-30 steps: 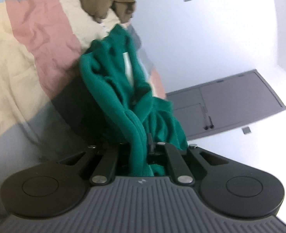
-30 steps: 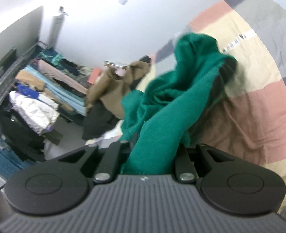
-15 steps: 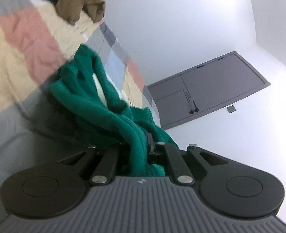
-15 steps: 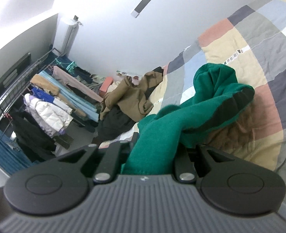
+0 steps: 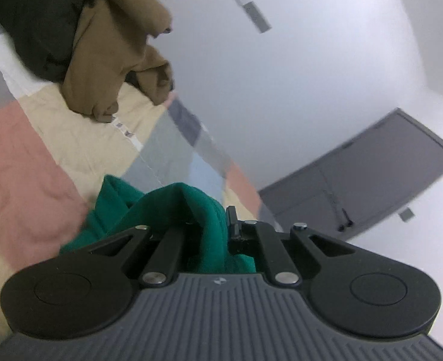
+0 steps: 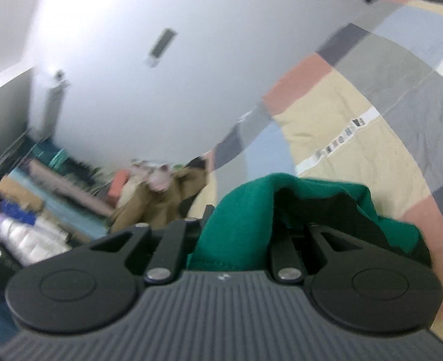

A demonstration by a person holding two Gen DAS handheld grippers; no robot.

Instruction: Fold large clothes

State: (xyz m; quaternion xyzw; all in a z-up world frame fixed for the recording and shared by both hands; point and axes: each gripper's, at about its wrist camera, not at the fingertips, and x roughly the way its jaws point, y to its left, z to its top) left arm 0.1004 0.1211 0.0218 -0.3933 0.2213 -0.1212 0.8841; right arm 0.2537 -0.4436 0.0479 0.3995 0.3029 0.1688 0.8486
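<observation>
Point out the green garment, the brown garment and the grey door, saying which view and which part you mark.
green garment [image 6: 239, 210]: right wrist view, the fold bunched above the claw.
brown garment [image 5: 107, 51]: left wrist view, the middle of the heap on the quilt.
grey door [image 5: 371, 177]: left wrist view, its flat panel.

left gripper [image 5: 218, 225]: black linkage arms, silver screws at pivots
housing: grey ribbed body at 6 o'clock, two round black discs
right gripper [image 6: 236, 225]: same build, small centre logo

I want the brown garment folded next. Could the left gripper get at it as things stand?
Probably not yet: the left gripper is shut on the green garment. The brown garment lies uncovered farther up the quilt.
</observation>
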